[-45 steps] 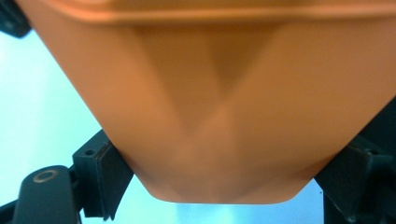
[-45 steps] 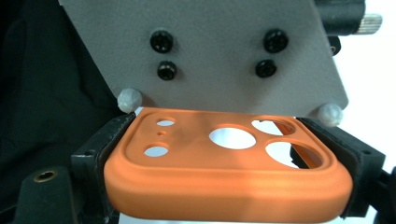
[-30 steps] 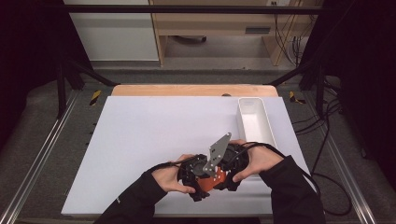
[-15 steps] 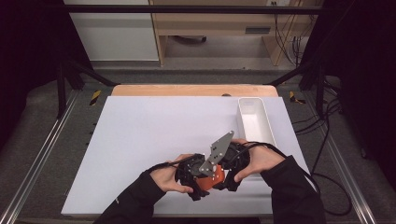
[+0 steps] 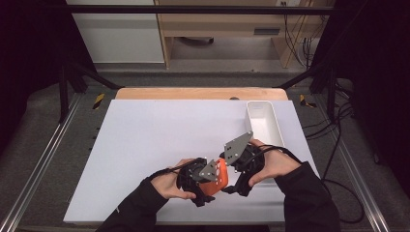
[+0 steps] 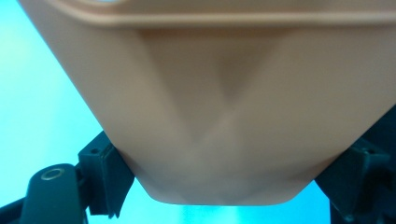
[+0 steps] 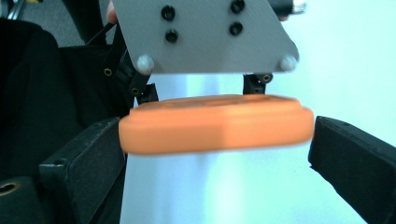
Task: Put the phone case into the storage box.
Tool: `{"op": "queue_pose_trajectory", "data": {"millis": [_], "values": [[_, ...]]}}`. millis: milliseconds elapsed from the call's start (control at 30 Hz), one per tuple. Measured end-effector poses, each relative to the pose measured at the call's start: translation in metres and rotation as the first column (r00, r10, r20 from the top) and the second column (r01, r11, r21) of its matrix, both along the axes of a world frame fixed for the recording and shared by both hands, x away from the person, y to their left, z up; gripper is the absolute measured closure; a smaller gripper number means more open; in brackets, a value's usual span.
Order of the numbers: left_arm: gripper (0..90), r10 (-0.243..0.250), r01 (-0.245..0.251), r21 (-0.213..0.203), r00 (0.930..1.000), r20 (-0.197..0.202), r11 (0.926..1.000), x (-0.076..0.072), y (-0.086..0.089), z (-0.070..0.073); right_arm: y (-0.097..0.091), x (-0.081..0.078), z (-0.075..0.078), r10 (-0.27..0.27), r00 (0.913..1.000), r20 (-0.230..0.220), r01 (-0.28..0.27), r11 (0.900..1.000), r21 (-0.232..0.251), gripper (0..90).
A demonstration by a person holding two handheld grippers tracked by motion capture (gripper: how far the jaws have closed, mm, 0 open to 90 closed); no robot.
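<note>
Orange block: clamped in left gripper, long axis lying crosswise between the right gripper's fingers, just opened, apparently clear of it; both hands equally near.

The flat piece near the worktop's front edge was plain orange. Both tools, left and right, were black with grey plates. The worktop was white, its far edge wood-coloured; the tray at the right edge was white.
</note>
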State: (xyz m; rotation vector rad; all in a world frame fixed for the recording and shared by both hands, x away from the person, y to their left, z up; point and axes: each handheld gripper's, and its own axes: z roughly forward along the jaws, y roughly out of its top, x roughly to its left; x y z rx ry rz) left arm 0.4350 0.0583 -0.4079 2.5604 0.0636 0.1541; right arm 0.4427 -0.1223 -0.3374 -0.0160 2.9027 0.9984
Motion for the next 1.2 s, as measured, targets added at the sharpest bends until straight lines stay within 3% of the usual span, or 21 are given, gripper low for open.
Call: {"op": "queue_pose_trajectory", "data": {"millis": [433, 700, 1200], "values": [[15.4, 0.007, -0.008, -0.067, 0.9999, -0.011, 0.9977, 0.002, 0.011, -0.004, -0.012, -0.002, 0.004, -0.028, 0.9993, 0.023, 0.026, 0.9970, 0.073, 2.9], [15.4, 0.011, -0.014, -0.131, 0.9996, -0.025, 0.9913, 0.003, 0.019, -0.006, -0.014, -0.001, 0.002, -0.034, 0.9991, 0.025, 0.031, 0.9938, 0.107, 2.7], [15.3, 0.013, -0.020, -0.201, 0.9991, -0.039, 0.9794, 0.006, 0.024, -0.009, -0.018, -0.002, -0.006, -0.057, 0.9983, 0.009, 0.054, 0.9827, 0.177, 2.4]]}}
